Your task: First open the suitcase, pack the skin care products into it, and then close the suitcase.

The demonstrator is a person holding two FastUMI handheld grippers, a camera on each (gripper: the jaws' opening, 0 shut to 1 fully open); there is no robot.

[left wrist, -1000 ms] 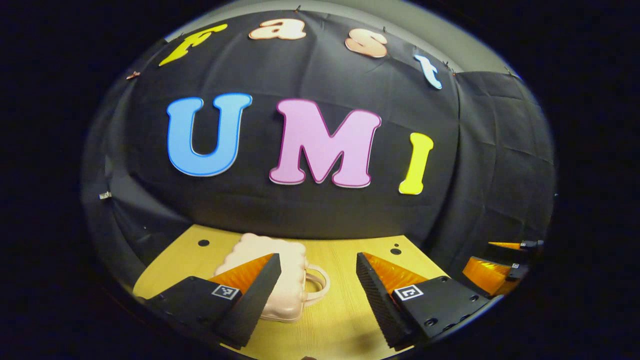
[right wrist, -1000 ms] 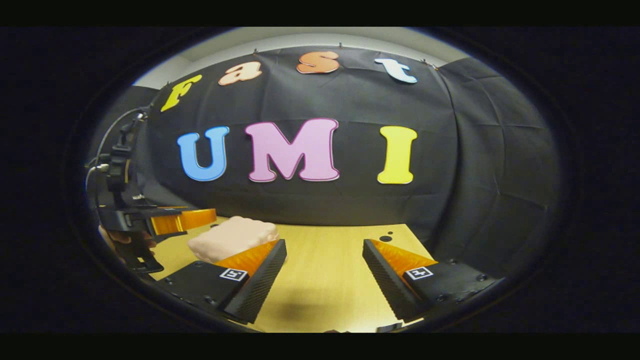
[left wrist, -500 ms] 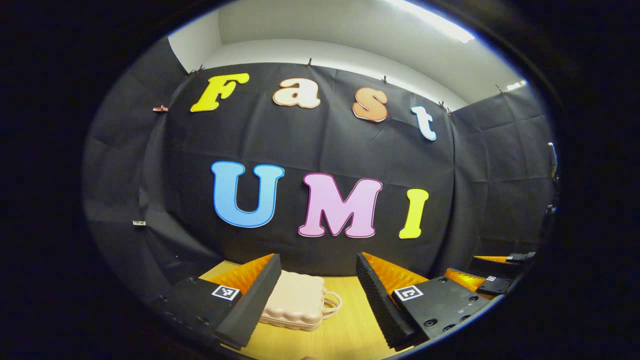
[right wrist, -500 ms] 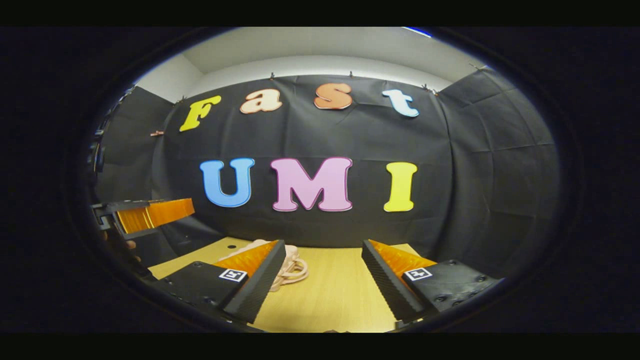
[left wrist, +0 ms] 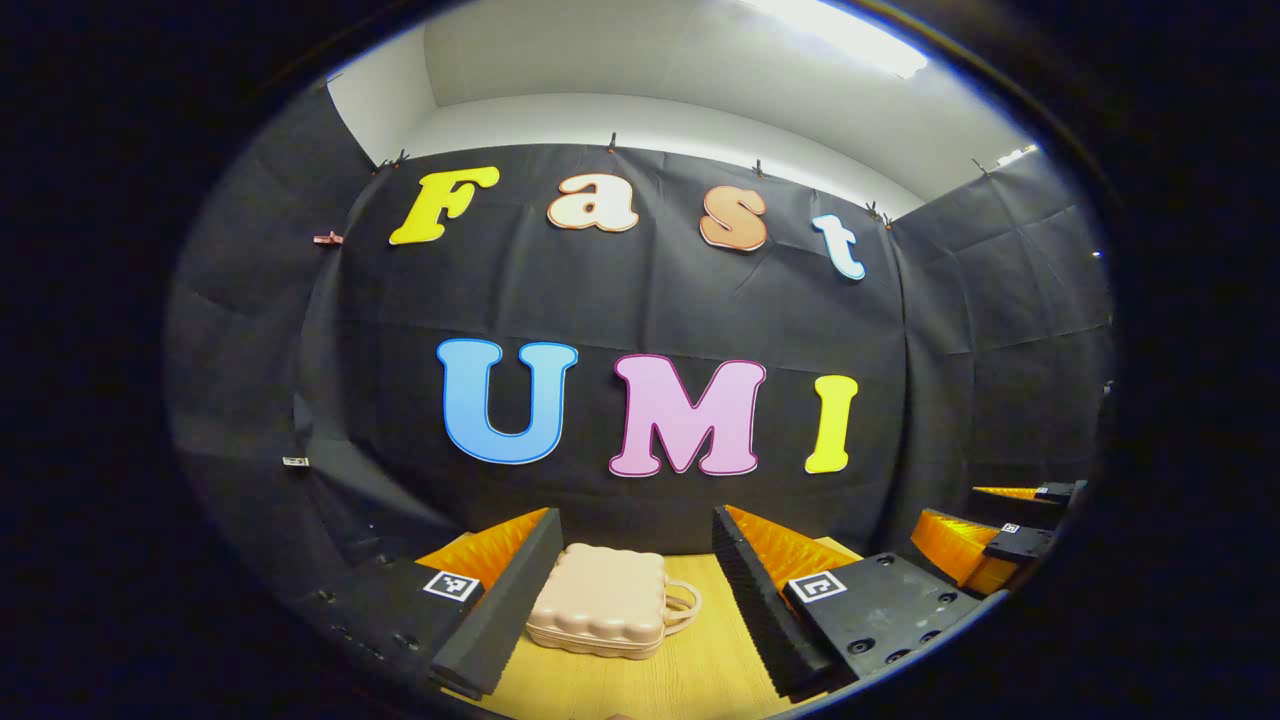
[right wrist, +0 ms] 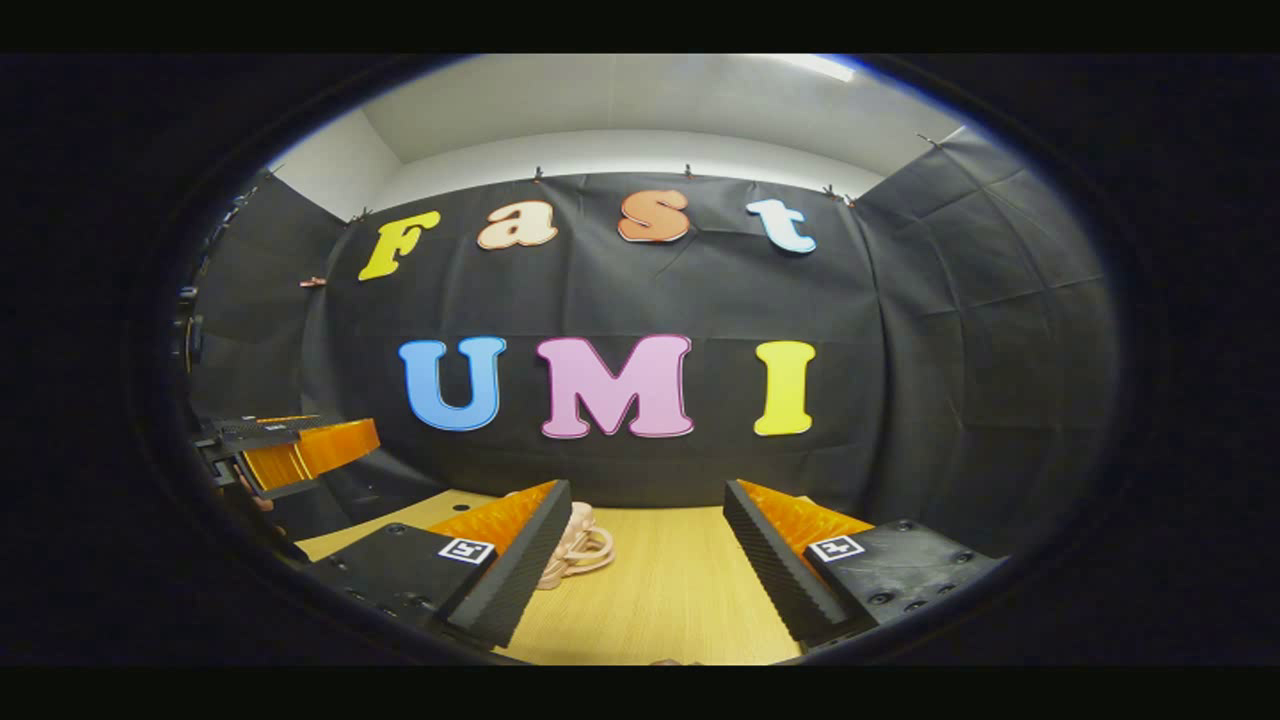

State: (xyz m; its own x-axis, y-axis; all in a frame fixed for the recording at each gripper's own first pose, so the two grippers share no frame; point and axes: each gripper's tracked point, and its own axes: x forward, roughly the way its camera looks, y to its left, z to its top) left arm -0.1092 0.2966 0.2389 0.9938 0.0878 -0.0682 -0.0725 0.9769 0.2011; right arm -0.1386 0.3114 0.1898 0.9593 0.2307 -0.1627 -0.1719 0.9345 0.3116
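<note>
While lying flat, suitcase (left wrist: 608, 612): closed, on the wooden table (left wrist: 700, 670), handle toward the right.
Left gripper (left wrist: 636, 590): fingers spread wide, empty, the case ahead between them.
Right gripper (right wrist: 646, 560): fingers apart, empty, suitcase handle showing beside its left finger.

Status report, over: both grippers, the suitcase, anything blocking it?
Left gripper open, right gripper open, both empty. Suitcase closed, flat on table. Nothing in the way.

Smooth plastic suitcase (left wrist: 603, 600) on wood-grain table (left wrist: 700, 670).
</note>
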